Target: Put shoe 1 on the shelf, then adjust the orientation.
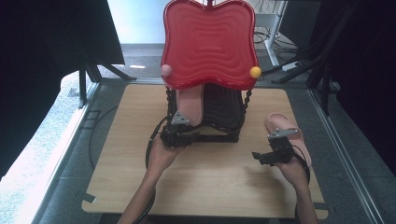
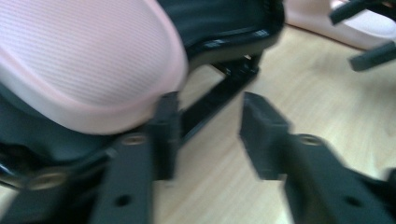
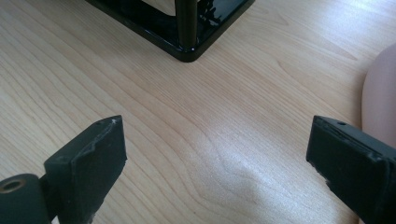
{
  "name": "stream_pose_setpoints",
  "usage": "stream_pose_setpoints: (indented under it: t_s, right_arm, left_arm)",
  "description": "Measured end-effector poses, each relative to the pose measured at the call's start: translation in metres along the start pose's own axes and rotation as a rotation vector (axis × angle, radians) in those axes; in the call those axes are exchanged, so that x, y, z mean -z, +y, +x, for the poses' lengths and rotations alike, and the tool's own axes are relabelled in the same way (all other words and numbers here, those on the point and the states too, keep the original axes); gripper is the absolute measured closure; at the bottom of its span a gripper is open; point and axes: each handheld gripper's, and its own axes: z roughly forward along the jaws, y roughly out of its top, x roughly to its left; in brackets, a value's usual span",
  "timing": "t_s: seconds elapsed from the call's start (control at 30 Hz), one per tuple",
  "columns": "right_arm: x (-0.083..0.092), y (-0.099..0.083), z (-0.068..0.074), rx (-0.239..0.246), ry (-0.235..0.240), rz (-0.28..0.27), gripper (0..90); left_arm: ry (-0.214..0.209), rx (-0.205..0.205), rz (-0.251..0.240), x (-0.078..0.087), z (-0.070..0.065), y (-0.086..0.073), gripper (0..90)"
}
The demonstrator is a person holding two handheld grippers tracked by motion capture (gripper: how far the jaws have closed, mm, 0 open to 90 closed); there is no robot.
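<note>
The pink slipper (image 1: 190, 105) lies on the lower black shelf of the rack (image 1: 219, 116), under the red wavy top tray (image 1: 210, 44), with its rounded end hanging a little over the shelf's near edge toward the person. In the left gripper view that end (image 2: 88, 60) shows a fine ribbed, foam-like surface and a smooth paler rim — soft stuff that should give under a squeeze.

The left gripper (image 1: 180, 128) stands about half open right at that end; one pad sits just beside the rim, the other over bare bench (image 1: 210, 182), and nothing is held between them. My guess is that the slipper has been set on the shelf and the hand is letting go. To do that well, I'd draw the gripper straight back along the slipper's length, jaws kept apart, so the near pad doesn't catch the rim and drag the slipper off the shelf.

The second pink slipper (image 1: 287, 130) lies on the bench to the right of the rack, partly under the right gripper (image 1: 275, 151). That gripper is wide open and empty over the wood, with the slipper's edge (image 3: 380, 100) beside one jaw — likely the next to go, gripped across its width near one end.
</note>
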Motion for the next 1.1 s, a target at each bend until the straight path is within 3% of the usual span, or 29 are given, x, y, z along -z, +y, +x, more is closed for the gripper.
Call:
stream_pose_setpoints:
  t_s: [0.07,0.17,0.27,0.4,0.67,0.87,1.03,1.1]
  right_arm:
    - [0.000,0.000,0.000,-0.002,0.000,0.002,5.2]
    - [0.000,0.000,0.000,-0.005,0.008,0.003,6.1]
    - [0.000,-0.001,0.000,-0.008,0.011,0.005,6.7]
    - [0.000,-0.002,-0.001,-0.013,0.019,0.009,7.4]
    - [0.003,-0.006,-0.007,-0.013,0.015,0.042,7.3]
    - [0.007,-0.010,-0.017,-0.041,0.007,0.024,8.0]
    - [0.016,-0.013,-0.026,-0.093,0.007,-0.011,9.0]
    - [0.020,-0.014,-0.030,-0.116,-0.013,-0.016,9.0]
  left_arm:
    - [-0.008,-0.010,0.026,0.001,-0.003,-0.005,37.4]
    - [0.003,0.006,0.059,0.003,-0.004,-0.013,26.9]
    - [0.003,0.037,0.068,0.004,-0.002,-0.024,22.2]
    - [0.029,0.048,0.088,0.007,0.003,-0.039,15.8]
    - [0.071,0.074,0.085,0.011,0.014,-0.057,13.3]
    - [0.102,0.075,0.125,0.010,0.022,-0.072,4.6]
    - [0.111,0.080,0.135,0.012,0.030,-0.080,0.0]
    - [0.108,0.086,0.128,0.013,0.034,-0.083,0.0]
